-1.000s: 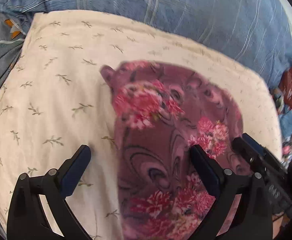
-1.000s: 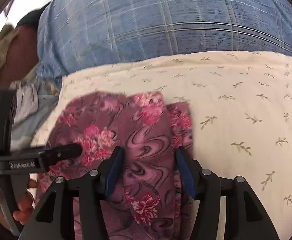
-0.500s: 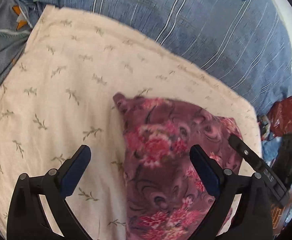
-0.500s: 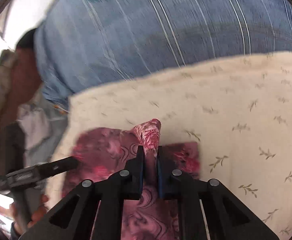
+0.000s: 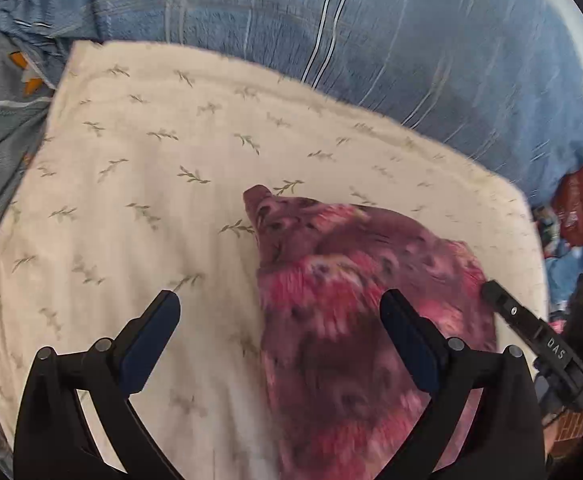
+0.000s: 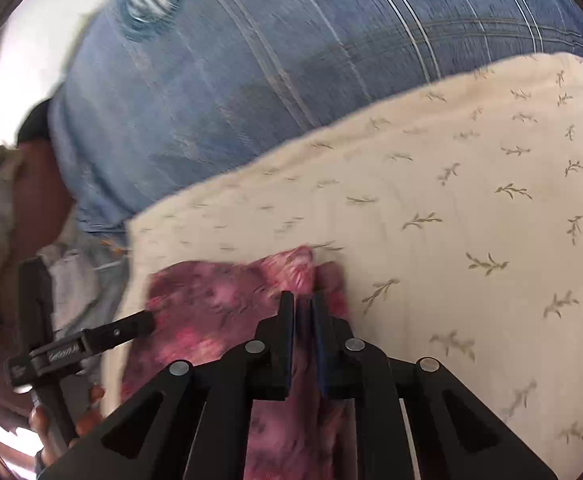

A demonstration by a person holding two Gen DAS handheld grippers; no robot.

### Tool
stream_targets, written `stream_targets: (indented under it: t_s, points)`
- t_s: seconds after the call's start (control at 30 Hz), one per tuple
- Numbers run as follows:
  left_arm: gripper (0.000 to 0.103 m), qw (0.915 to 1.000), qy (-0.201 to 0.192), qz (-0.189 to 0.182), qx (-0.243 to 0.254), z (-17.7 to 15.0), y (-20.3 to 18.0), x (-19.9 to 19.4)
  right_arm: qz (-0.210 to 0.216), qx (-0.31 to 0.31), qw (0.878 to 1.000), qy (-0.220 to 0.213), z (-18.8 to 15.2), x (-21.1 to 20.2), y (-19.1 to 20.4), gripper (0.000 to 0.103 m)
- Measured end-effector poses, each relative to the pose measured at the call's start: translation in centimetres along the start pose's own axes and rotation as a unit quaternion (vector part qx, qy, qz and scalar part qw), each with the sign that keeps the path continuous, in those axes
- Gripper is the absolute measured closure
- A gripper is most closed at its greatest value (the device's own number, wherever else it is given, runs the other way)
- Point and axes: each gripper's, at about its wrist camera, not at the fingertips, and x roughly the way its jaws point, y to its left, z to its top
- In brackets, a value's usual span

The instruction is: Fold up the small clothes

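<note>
Pinching floral garment (image 6: 227,320), right tongs (image 6: 302,300) beside cream sheet (image 6: 451,200).

The small garment (image 5: 355,304) is purple with pink and red flowers and dark swirls. The sheet (image 5: 139,184) under it is cream with olive sprigs; the blanket (image 5: 371,40) is blue with pale stripes.

Home bedroom, blue striped blanket (image 5: 371,60), sprig-print cream sheet (image 5: 151,184)

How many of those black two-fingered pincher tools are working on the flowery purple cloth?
2. The right gripper is pinched shut on a raised fold of the purple floral garment. The left gripper hangs open over the garment's edge and the cream leaf-print sheet.
</note>
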Motion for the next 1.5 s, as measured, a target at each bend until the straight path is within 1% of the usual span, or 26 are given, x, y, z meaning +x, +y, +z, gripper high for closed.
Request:
stream_targets:
  t_s: [0.03,0.1,0.13,0.17,0.2,0.23,0.27,0.3,0.43,0.5,0.53,0.57,0.63,0.7,0.77,0.87,0.97,1.03,1.1,1.13,1.23,1.27,1.33,1.4,1.43,1.5]
  points:
    - [0.002,1.0000,-0.009,-0.003,0.000,-0.9,0.3,-0.8,0.014,-0.004,1.000,-0.004,-0.5,-0.6,0.0,0.077]
    - [0.002,0.9999,-0.013,0.003,0.000,-2.6,0.5,-0.8,0.027,-0.024,0.999,-0.015,-2.2,-1.5,0.1,0.075]
    - [0.002,0.9999,0.002,0.013,0.008,-3.5,0.4,0.3,0.012,-0.041,0.999,-0.005,-3.1,-1.1,0.1,0.076]
    - [0.002,0.9995,0.019,0.019,0.016,-3.9,0.3,1.4,-0.018,-0.064,0.997,0.027,-4.1,0.1,0.1,0.079]
    - [0.001,0.9989,0.032,0.026,0.023,-4.3,0.2,2.3,-0.034,-0.086,0.995,0.031,-4.8,0.5,0.0,0.080]
    - [0.002,0.9992,0.020,0.027,0.021,-4.5,0.2,1.7,-0.038,-0.101,0.994,0.009,-5.1,-0.2,0.3,0.078]
    - [0.002,0.9994,0.014,0.024,0.021,-4.7,0.2,0.7,-0.059,-0.101,0.993,0.013,-5.1,-0.7,0.6,0.071]
    - [0.002,0.9994,0.013,0.023,0.022,-4.9,0.1,0.0,-0.066,-0.093,0.993,0.011,-5.2,-1.6,0.7,0.071]
    - [0.002,0.9982,-0.002,0.029,0.052,-7.7,-0.6,-2.6,-0.003,-0.097,0.995,-0.005,-7.2,-5.4,1.3,0.070]
    - [0.002,0.9974,0.004,0.030,0.065,-9.9,-1.1,-2.0,-0.009,-0.114,0.993,0.000,-9.0,-6.0,1.5,0.069]
    - [0.001,0.9973,0.012,0.028,0.067,-10.8,-1.1,-1.3,-0.023,-0.119,0.993,0.009,-9.6,-5.6,1.4,0.064]
    - [0.000,0.9977,0.020,0.023,0.061,-11.5,-0.9,-0.4,-0.036,-0.117,0.992,0.017,-10.3,-5.1,0.8,0.054]
    - [0.000,0.9993,0.011,0.011,0.033,-11.3,-0.5,0.0,-0.039,-0.083,0.996,0.000,-10.7,-5.0,-0.5,0.042]
    - [0.000,0.9993,0.022,0.016,0.024,-10.9,-0.4,-0.4,-0.036,-0.055,0.998,0.004,-10.6,-5.6,-0.8,0.042]
    - [0.000,0.9992,0.020,0.017,0.030,-11.1,-0.6,-1.6,-0.041,-0.054,0.998,0.005,-10.9,-6.7,-0.4,0.042]
    - [0.000,0.9974,0.007,0.028,0.066,-12.7,-1.3,-3.3,0.006,-0.067,0.998,0.003,-12.2,-9.1,-0.3,0.040]
    - [0.000,0.9955,0.017,0.018,0.092,-14.8,-1.8,-2.6,0.031,-0.067,0.997,0.034,-14.1,-9.4,-0.6,0.040]
    - [0.000,0.9938,0.040,0.031,0.099,-16.1,-2.0,-0.3,-0.006,-0.077,0.995,0.067,-15.3,-7.8,-0.8,0.041]
    - [0.000,0.9933,0.020,0.040,0.107,-17.0,-2.7,-0.6,-0.043,-0.115,0.991,0.043,-16.2,-8.0,0.2,0.042]
    - [0.000,0.9923,0.023,0.046,0.113,-16.9,-2.9,-0.6,-0.060,-0.128,0.989,0.045,-16.3,-8.0,0.8,0.043]
    - [0.000,0.9938,0.044,0.035,0.096,-16.4,-2.6,-0.7,-0.058,-0.157,0.985,0.032,-16.7,-8.7,2.1,0.086]
    - [0.000,0.9947,0.053,0.028,0.083,-16.1,-2.4,-0.8,-0.072,-0.174,0.982,0.024,-16.7,-9.0,2.7,0.094]
    - [0.000,0.9959,0.056,0.015,0.070,-16.1,-2.0,-1.5,-0.061,-0.169,0.984,0.003,-16.2,-10.4,2.7,0.099]
    - [0.000,0.9960,0.051,0.012,0.072,-16.3,-1.6,-2.0,-0.055,-0.146,0.988,-0.017,-15.5,-11.5,2.3,0.099]
    - [0.000,0.9958,0.053,0.013,0.074,-16.3,-1.6,-1.8,-0.052,-0.134,0.989,-0.014,-15.1,-11.4,1.8,0.099]
    - [0.000,0.9961,0.058,0.012,0.066,-16.6,-1.1,-1.4,-0.057,-0.116,0.991,0.019,-15.1,-9.8,0.6,0.099]
